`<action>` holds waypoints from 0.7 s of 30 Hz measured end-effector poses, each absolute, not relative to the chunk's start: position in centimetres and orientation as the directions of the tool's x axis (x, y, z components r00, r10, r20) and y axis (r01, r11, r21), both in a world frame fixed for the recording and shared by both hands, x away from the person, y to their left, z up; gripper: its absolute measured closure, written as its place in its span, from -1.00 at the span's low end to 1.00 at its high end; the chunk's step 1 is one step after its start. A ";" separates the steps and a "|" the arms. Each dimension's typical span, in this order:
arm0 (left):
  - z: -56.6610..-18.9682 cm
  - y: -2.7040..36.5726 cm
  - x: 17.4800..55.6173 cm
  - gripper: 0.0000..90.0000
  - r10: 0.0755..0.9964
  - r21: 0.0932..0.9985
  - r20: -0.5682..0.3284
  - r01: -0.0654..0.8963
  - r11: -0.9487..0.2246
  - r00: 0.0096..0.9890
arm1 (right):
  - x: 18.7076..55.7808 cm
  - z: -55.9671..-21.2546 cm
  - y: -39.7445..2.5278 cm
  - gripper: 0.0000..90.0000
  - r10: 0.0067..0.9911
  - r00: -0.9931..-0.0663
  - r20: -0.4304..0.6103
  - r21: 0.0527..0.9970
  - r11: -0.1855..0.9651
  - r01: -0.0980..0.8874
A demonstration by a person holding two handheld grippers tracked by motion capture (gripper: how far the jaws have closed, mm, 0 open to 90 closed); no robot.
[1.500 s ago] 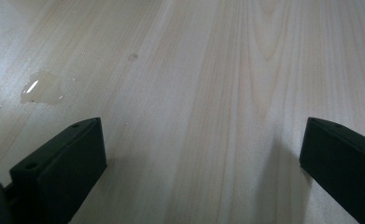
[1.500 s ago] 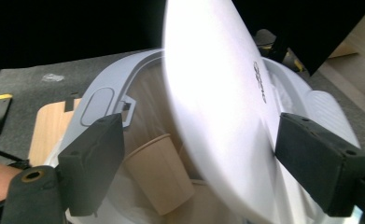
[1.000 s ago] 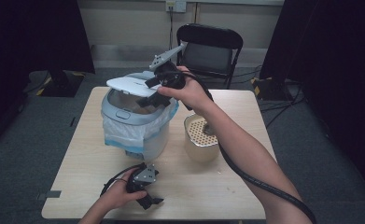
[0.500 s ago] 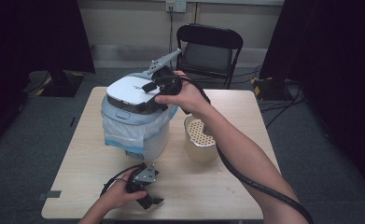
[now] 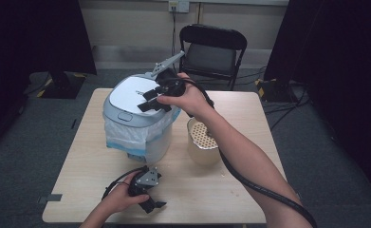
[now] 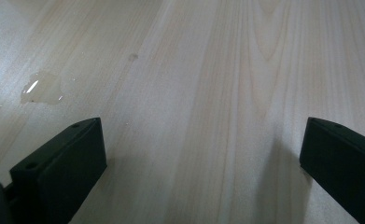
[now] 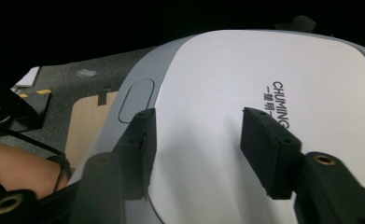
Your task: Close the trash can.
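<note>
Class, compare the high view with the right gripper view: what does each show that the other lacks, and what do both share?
The high view alone gives the beige perforated basket, the black folding chair, the plastic wrap around the cooker body, and the left gripper resting open on the table.

The right gripper view alone makes the lid's lettering legible.

Both show the rice cooker's white lid, its oval button, and the right gripper, open over the lid.

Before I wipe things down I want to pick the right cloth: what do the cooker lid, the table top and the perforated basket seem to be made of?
Cooker lid: looks like smooth moulded plastic, white panel in a grey rim, printed lettering, soft sheen.
Table top: pale wood or wood-look laminate; straight grain lines, small wet patches sitting on its surface.
Perforated basket: probably plastic, cream and matte, with rows of small holes; metal cannot be ruled out.
</note>
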State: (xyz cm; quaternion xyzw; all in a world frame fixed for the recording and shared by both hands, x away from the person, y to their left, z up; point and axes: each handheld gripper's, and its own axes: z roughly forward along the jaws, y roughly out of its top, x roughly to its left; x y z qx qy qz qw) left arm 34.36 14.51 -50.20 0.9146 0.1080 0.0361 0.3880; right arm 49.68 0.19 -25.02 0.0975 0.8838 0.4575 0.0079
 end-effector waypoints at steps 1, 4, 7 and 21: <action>-50.2 14.5 34.4 -1.00 0.225 0.717 -0.018 0.169 -0.676 0.974 | 49.7 -25.0 0.2 0.11 0.181 -0.981 0.066 0.811 0.564 0.159; -50.2 14.5 34.4 -1.00 0.225 0.717 -0.017 0.169 -0.676 0.974 | 49.9 -24.9 0.3 0.15 0.183 -0.983 0.016 0.802 0.585 0.121; -50.2 14.5 34.4 -1.00 0.225 0.717 -0.018 0.170 -0.676 0.974 | 49.9 -24.9 0.6 0.15 0.181 -0.983 -0.003 0.798 0.593 0.107; -50.0 14.5 34.3 -1.00 0.231 0.703 -0.013 0.172 -0.690 0.973 | 50.8 -25.5 1.3 0.17 0.211 -0.977 0.004 0.827 0.548 0.122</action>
